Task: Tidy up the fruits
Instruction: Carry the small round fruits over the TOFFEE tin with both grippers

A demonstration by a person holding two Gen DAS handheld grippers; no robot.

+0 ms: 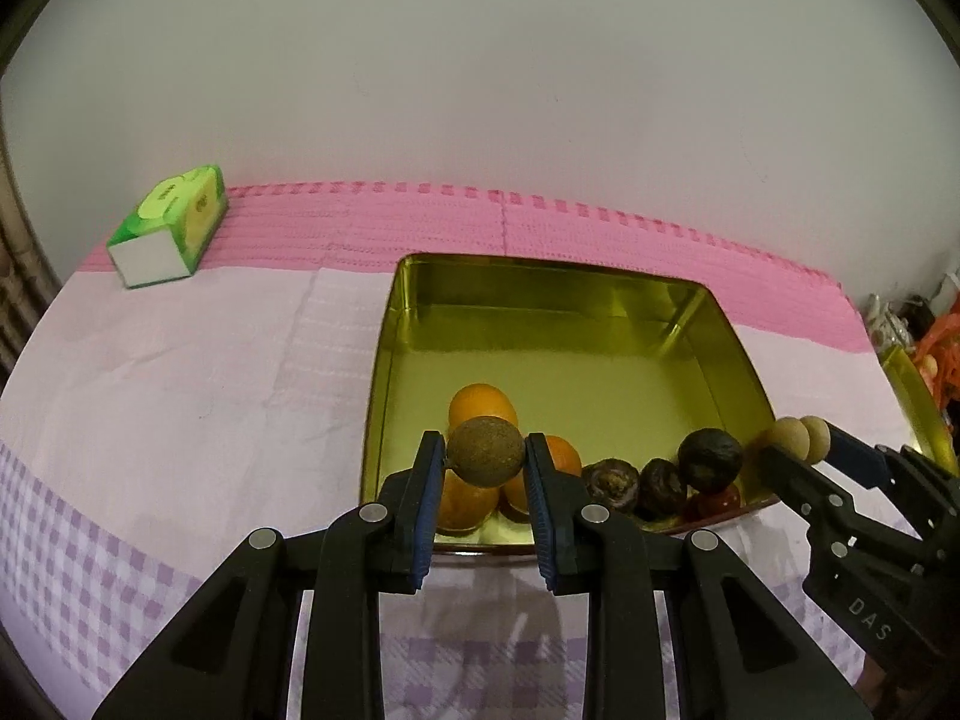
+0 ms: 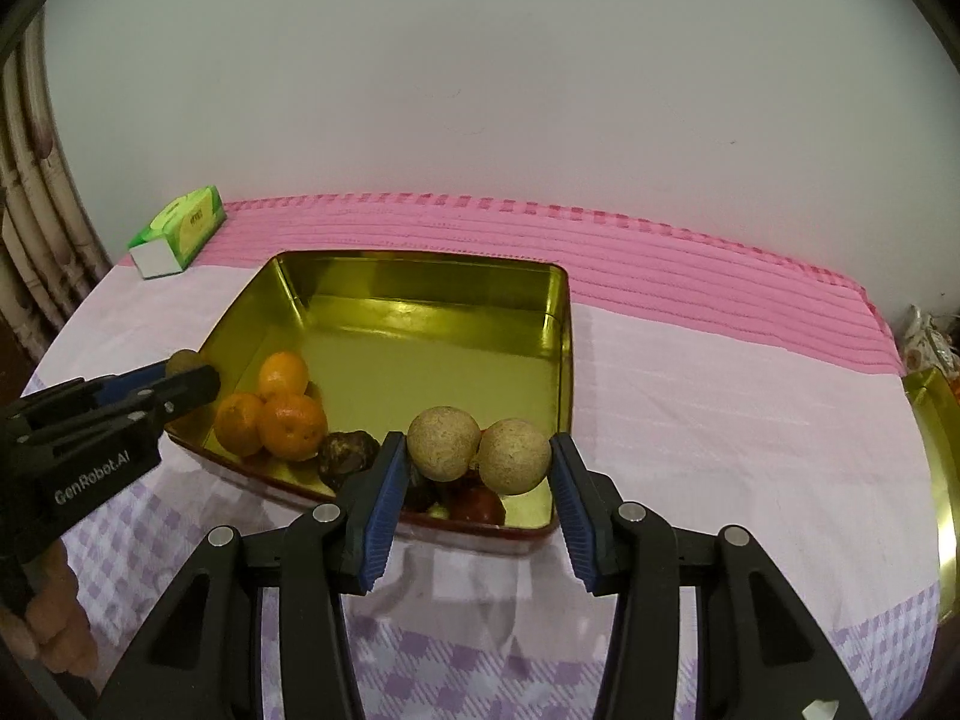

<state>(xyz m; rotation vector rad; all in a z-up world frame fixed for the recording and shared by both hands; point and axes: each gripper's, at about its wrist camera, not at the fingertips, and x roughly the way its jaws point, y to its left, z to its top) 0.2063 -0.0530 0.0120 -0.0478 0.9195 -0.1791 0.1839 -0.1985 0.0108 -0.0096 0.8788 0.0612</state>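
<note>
Gripping a brown round fruit [image 1: 486, 451] between its blue pads, the left gripper [image 1: 485, 465] hung over the near edge of the gold tin [image 1: 384, 360]; the right gripper [image 2: 477, 465] clamped two pale longans [image 2: 477, 450] there. Oranges [image 2: 273, 411] and dark fruits [image 1: 660, 477] lay inside near its front wall. Farther back, a green tissue box [image 1: 171, 228] sat on the pink cloth [image 1: 420, 222].

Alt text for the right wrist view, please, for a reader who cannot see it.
The right gripper holds two pale round fruits side by side over the near edge of a gold tin, which holds three oranges and dark fruits. The left gripper enters at left; a green box sits behind.
</note>
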